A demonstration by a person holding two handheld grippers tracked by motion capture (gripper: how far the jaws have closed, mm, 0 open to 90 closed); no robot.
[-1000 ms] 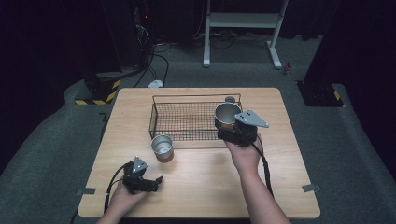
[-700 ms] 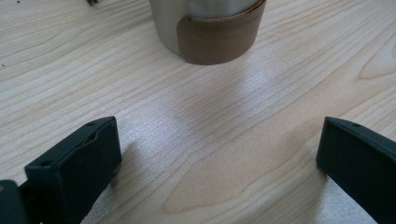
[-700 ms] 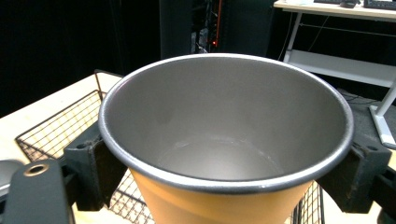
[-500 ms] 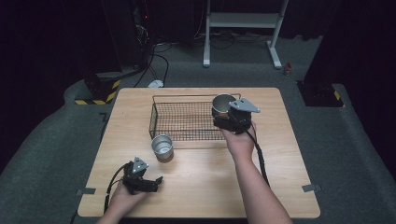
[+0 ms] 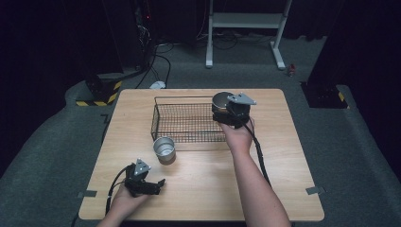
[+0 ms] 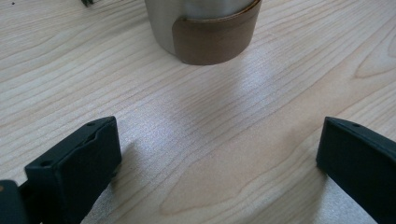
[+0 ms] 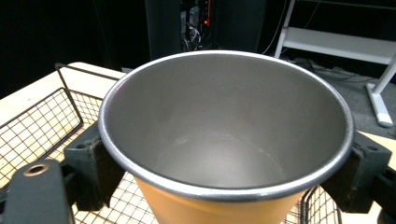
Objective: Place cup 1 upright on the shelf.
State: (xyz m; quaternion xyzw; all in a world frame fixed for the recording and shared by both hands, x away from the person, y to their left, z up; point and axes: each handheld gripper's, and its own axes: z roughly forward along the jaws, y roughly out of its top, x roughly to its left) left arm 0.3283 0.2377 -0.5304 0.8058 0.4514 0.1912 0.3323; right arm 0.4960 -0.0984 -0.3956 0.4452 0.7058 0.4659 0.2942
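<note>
The right gripper (image 5: 226, 109) has travelled up-frame over the last second — from the near right corner of the wire basket (image 5: 189, 124) to a position above its right-hand end, right of centre in the high view. Its jaws are closed on a steel cup (image 5: 221, 100), one jaw on each side of the body, as the right gripper view confirms: the cup (image 7: 224, 135) sits upright between them, open mouth toward the camera, empty, with an orange-brown band below the rim. Basket mesh lies beneath and to the lower left of that view, so the cup appears to be held over the basket's interior; whether it touches the floor of the basket cannot be told.

The left gripper (image 5: 149, 185) has not shifted. It rests low on the table (image 5: 283, 156) in the lower left of the high view, jaws spread wide with nothing between them. A second steel cup (image 5: 164, 149) stands upright on the table just ahead of it, outside the basket and near its front left corner; the left gripper view shows that cup's base (image 6: 203, 28) at top centre, well apart from both jaws.

Judgement — the carry is largely done, with lowering and release remaining. The second cup is untouched and looks like the next item.
</note>
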